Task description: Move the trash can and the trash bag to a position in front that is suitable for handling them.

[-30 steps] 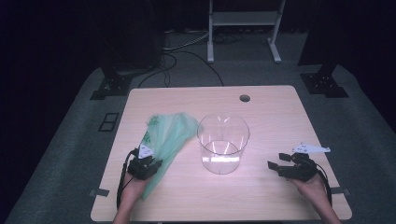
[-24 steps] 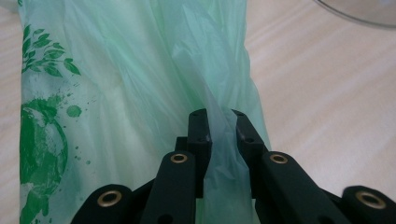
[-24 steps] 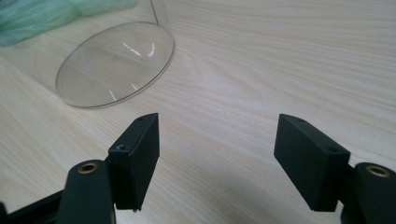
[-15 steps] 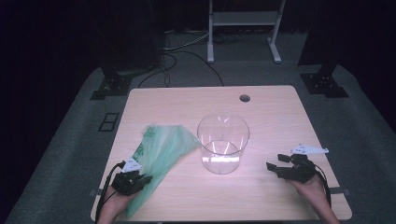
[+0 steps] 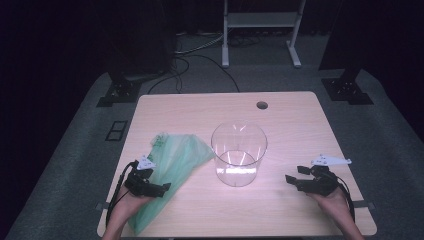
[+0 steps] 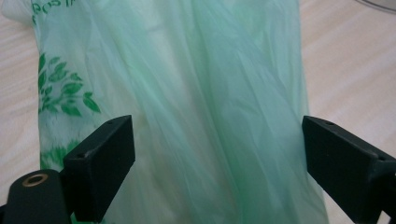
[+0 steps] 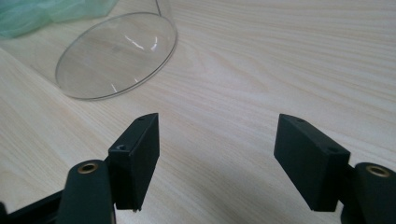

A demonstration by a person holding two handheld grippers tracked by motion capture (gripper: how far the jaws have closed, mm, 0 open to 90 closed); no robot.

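My high cam sits above the near edge, facing forward and down over the whole desk (image 5: 300,115). Left tool cam is tight on the green bag (image 6: 201,107). Right tool cam runs low, sharing the clear container (image 7: 116,56) with the high view.

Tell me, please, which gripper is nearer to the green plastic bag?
Left. The left gripper is right over the green plastic bag, its jaws just opened and standing wide above the plastic. The right gripper rests open at the table's far side, beyond the clear container.
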